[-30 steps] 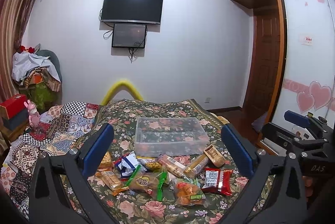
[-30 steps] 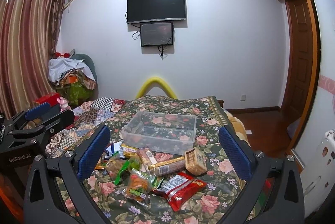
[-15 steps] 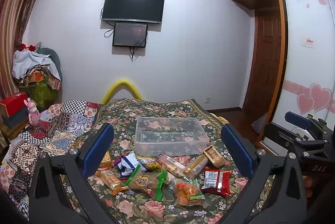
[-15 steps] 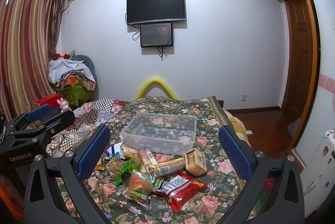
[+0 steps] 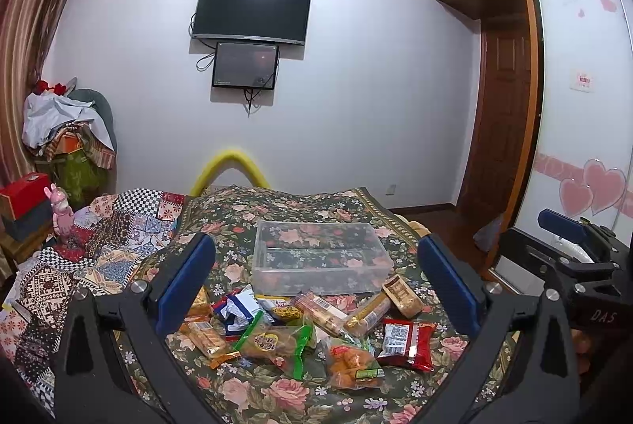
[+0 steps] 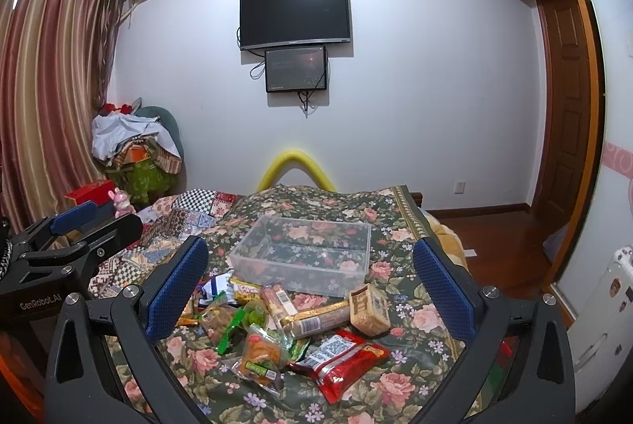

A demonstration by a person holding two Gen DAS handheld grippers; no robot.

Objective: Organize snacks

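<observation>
A clear plastic bin (image 5: 322, 257) stands empty on the floral bedspread; it also shows in the right wrist view (image 6: 304, 257). In front of it lies a heap of snack packets: a red packet (image 5: 407, 339) (image 6: 340, 356), an orange snack bag (image 5: 350, 364) (image 6: 261, 352), a brown biscuit pack (image 5: 403, 295) (image 6: 370, 309), a long gold-wrapped roll (image 6: 316, 317) and several more. My left gripper (image 5: 316, 289) is open and empty, above and before the heap. My right gripper (image 6: 310, 289) is open and empty, likewise held back from the snacks.
The bed (image 5: 277, 210) has a patchwork quilt (image 5: 99, 246) on its left side. A yellow foam arch (image 5: 229, 170) stands at the bed's far end. A clothes pile (image 6: 134, 147) is at the left wall, a wooden door (image 6: 565, 99) at right.
Both grippers have drifted only slightly; the view shifts a touch. The snacks and bin have not moved.
</observation>
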